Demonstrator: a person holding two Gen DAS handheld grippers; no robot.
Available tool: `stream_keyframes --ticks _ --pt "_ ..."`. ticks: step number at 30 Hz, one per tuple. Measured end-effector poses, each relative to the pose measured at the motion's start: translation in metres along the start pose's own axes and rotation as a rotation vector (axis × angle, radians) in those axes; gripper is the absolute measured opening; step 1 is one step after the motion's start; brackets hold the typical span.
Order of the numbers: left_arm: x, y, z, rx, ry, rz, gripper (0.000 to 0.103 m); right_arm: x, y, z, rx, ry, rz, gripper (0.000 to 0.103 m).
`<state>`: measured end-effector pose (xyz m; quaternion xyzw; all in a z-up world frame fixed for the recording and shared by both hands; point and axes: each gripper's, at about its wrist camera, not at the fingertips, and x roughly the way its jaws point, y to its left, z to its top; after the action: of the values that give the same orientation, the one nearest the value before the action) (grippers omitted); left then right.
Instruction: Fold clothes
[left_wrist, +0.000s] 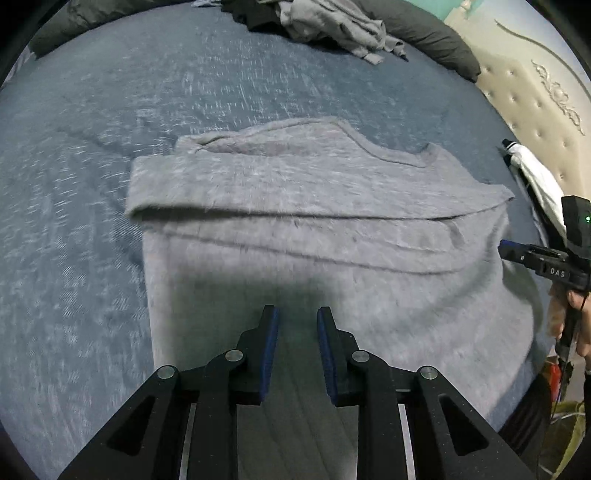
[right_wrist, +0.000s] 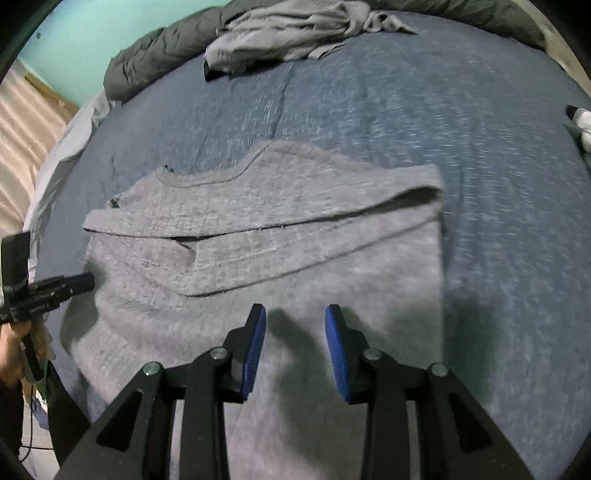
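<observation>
Grey shirt (left_wrist: 314, 229) lies beneath both parted, empty grippers.

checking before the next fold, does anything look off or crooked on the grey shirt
The grey shirt has its sleeves folded across unevenly, with slanted edges, and the near hem is rumpled. No damage shows.

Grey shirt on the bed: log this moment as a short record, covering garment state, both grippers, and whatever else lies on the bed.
garment: grey shirt spread on blue bedspread, sleeves folded across the chest
left gripper: open, empty, above the shirt's lower part
right gripper: open, empty, above the shirt's lower part
other clothes: crumpled grey pile at far edge; white and black garment at the side
fold progress: sleeves in, body not yet folded
</observation>
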<state>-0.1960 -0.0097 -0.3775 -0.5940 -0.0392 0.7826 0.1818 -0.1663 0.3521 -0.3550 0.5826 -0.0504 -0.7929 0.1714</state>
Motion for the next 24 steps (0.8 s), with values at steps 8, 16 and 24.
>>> stream_keyframes --ticks 8,16,24 --pt "0.009 0.021 0.032 -0.027 -0.029 -0.018 0.024 0.041 0.004 0.017 -0.087 0.093 -0.068 0.033" --pt "-0.012 0.046 0.069 -0.052 -0.102 0.038 0.024 0.033 -0.005 0.06 -0.095 0.001 -0.123 0.033" --pt "-0.028 0.069 0.063 -0.054 -0.15 0.062 0.024 -0.01 -0.044 0.086 0.035 -0.174 -0.119 0.033"
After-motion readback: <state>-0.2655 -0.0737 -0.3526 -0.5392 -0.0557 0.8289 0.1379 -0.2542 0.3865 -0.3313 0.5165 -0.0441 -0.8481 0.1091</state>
